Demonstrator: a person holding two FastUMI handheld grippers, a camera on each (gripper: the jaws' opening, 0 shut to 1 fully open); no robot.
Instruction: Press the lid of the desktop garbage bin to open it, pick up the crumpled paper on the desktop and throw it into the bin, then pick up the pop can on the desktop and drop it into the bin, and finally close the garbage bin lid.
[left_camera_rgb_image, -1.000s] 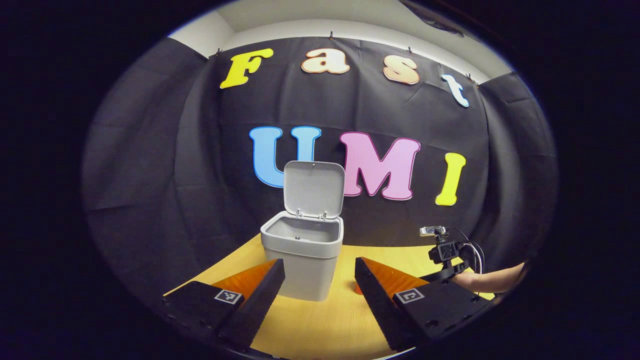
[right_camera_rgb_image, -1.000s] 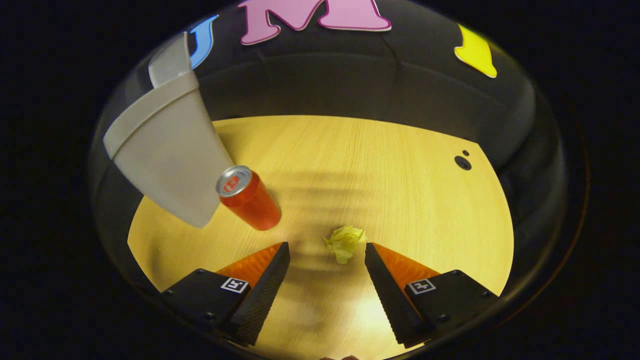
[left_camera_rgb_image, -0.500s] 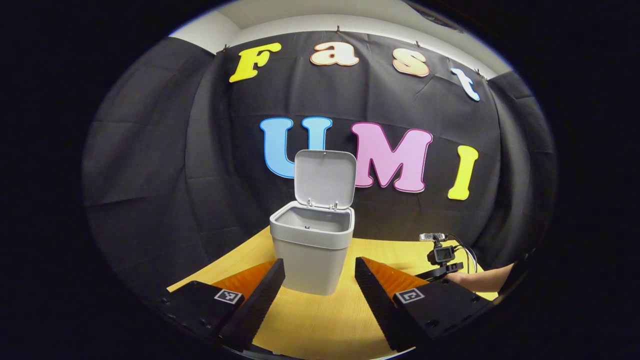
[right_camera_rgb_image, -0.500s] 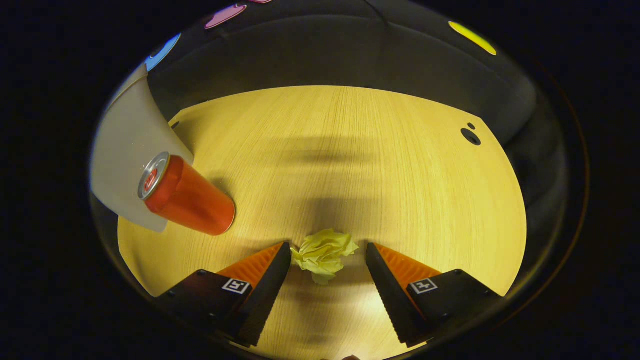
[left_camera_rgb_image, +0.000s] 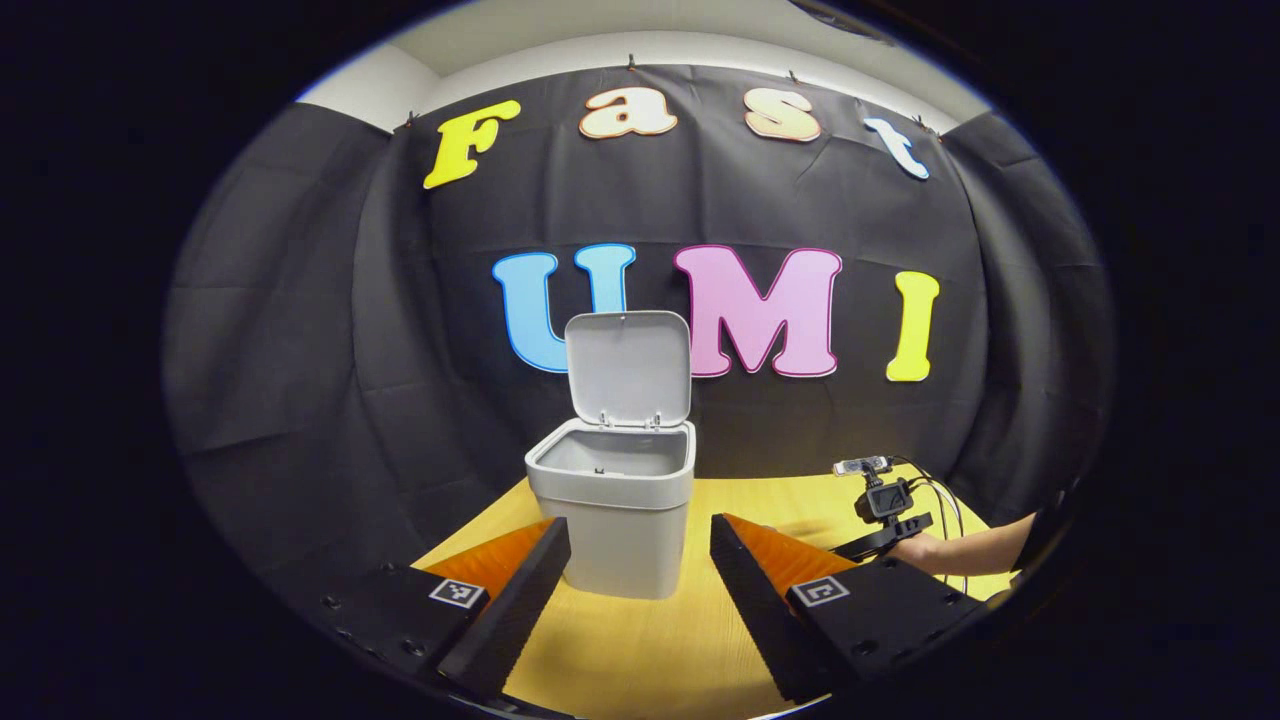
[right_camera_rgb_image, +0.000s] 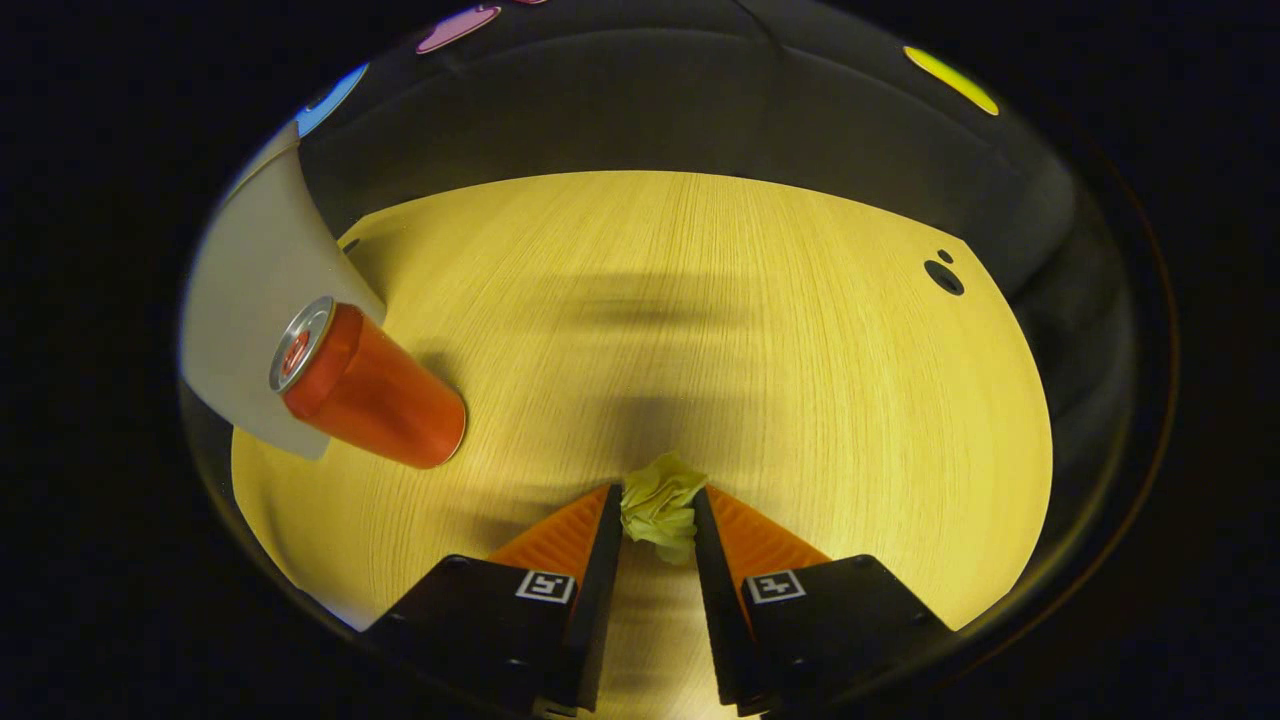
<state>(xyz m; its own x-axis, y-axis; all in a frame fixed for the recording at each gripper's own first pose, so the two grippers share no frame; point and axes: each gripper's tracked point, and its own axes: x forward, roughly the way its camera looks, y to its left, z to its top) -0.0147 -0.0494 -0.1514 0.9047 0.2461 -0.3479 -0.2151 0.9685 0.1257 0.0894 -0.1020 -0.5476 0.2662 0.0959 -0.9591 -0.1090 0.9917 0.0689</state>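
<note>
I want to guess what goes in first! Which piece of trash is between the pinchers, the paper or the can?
The crumpled paper; the right gripper pinches it. The can stands apart.

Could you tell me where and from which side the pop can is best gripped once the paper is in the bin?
Grip the pop can across its round side wall, mid-height, coming from above. It stands upright on the table, close beside the bin, so the fingers should probably straddle its free sides.

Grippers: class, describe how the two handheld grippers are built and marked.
The left gripper and right gripper each have two wedge-shaped fingers tapering forward, with ribbed inner faces and a square black-and-white marker on each base. Seen in the left gripper view, the right gripper carries a small camera on top and looping dark cables.
</note>
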